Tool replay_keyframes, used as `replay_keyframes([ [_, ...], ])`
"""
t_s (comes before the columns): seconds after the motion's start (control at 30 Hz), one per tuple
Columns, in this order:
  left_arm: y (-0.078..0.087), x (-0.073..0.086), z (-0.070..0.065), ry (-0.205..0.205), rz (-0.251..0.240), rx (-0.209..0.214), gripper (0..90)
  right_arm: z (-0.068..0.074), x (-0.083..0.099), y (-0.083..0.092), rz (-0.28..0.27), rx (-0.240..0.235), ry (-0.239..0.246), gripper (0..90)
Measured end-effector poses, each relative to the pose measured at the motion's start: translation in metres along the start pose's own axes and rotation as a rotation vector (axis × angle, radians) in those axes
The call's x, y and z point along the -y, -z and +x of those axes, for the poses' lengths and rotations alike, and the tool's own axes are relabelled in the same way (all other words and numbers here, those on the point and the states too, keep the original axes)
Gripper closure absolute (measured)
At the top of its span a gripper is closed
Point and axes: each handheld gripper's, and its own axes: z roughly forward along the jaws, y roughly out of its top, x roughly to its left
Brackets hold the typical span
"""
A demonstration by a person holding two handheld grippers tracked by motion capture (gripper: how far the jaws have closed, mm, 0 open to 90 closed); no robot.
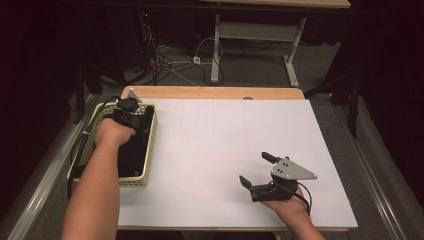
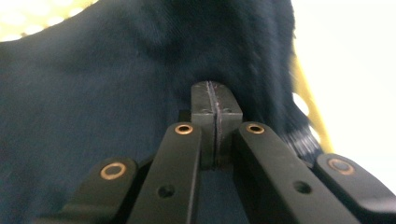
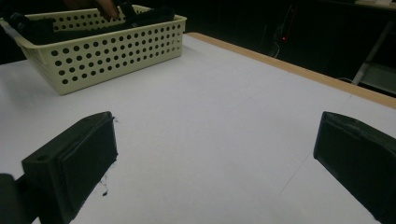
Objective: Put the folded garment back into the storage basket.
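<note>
In the pale yellow perforated basket (image 1: pixel 146 150) at the table's left edge, the left gripper (image 2: pixel 215 122) is clenched, its two pads pressed flat together with no cloth visibly caught between them. Its tip sits right against the dark navy garment (image 2: pixel 93 93) that lies in the basket, a soft, finely woven fabric with a ribbed hem showing near the basket's wall. In the high view the left gripper (image 1: pixel 131 114) is over the basket's far end, the forearm coming in along the basket's length.

The garment looks light and limp: it will sag, fold and drag rather than lift as one piece, and its loose end may snag on the basket's rim. A good hold would likely be a pinch on a raised fold or on the thicker ribbed hem, taken deep between the pads, since a shallow bite on smooth cloth could slip out.

Near the table's front right corner, the right gripper (image 1: pixel 257 170) rests low over the white table (image 1: pixel 215 145) with its jaws spread wide and nothing between them, well apart from the basket.
</note>
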Motion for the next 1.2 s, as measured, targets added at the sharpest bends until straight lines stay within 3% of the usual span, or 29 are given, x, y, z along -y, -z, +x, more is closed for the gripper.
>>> replay_keyframes([
  [0.03,0.0,0.0,0.0,0.0,0.0,0.0,87.5,-0.001,0.001,0.0,0.002,0.003,-0.005,0.7],
  [0.1,-0.015,-0.001,0.004,0.012,-0.003,0.018,87.5,-0.003,0.003,0.0,0.008,0.011,-0.01,0.7],
  [0.27,-0.026,0.002,0.003,-0.006,-0.028,0.037,87.5,-0.004,0.008,-0.001,0.028,0.022,-0.012,0.7],
  [0.47,-0.001,0.015,0.0,-0.018,-0.061,0.013,87.5,-0.005,0.011,-0.002,0.034,0.038,0.0,0.6],
  [0.7,0.03,0.051,-0.002,-0.015,-0.053,-0.002,87.5,-0.017,0.012,0.005,0.019,0.07,-0.023,0.6],
  [0.83,0.037,0.074,-0.004,-0.002,-0.016,-0.004,87.5,-0.025,0.016,0.014,0.041,0.087,-0.027,0.6],
  [1.0,0.036,0.093,-0.012,-0.016,0.094,-0.042,87.5,-0.03,0.029,0.02,0.08,0.096,-0.005,0.6],
  [1.1,0.037,0.098,-0.018,-0.021,0.134,-0.054,87.4,-0.03,0.037,0.02,0.054,0.086,-0.031,0.6],
  [1.2,0.042,0.1,-0.024,-0.021,0.162,-0.056,87.2,-0.031,0.042,0.019,0.075,0.074,-0.006,0.7],
])
